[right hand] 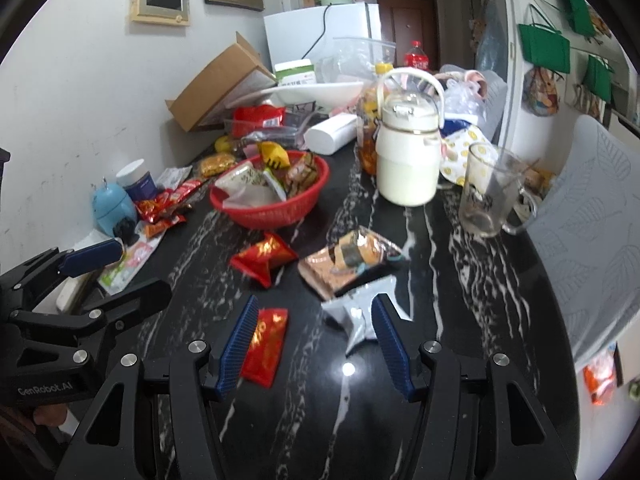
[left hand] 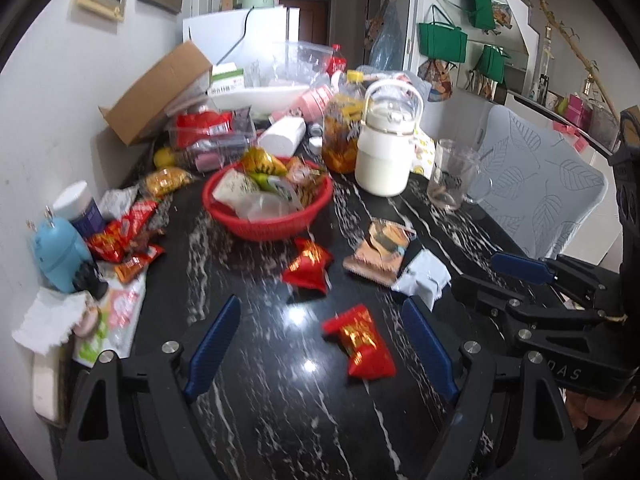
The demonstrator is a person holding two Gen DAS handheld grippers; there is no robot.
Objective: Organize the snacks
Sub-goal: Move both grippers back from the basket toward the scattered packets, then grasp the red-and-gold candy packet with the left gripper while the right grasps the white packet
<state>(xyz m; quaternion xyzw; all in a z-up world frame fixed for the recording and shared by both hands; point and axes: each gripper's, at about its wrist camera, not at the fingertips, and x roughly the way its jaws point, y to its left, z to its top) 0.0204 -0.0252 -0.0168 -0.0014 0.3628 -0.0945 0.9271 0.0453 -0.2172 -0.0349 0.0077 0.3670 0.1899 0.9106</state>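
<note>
Loose snack packets lie on the black marble table (left hand: 280, 400) in front of a red basket (left hand: 256, 230) filled with snacks. My left gripper (left hand: 320, 304) is open just above the table. A red packet (left hand: 360, 340) lies between its fingers, nearer the right one, untouched. Beyond it lie another red packet (left hand: 308, 266), a brown packet (left hand: 380, 252) and a pale packet (left hand: 424, 280). My right gripper (right hand: 316, 304) is open too. The pale packet (right hand: 360, 312) lies just inside its right finger, and the near red packet (right hand: 268, 344) partly behind its left finger. Each gripper shows at the edge of the other's view.
A white jug (left hand: 384, 152), a jar (left hand: 340, 132) and a glass mug (left hand: 452, 176) stand behind the packets. More packets (left hand: 128, 236), a blue figure (left hand: 60, 252) and a cardboard box (left hand: 160, 92) crowd the wall side. A chair back (left hand: 540, 184) borders the right edge.
</note>
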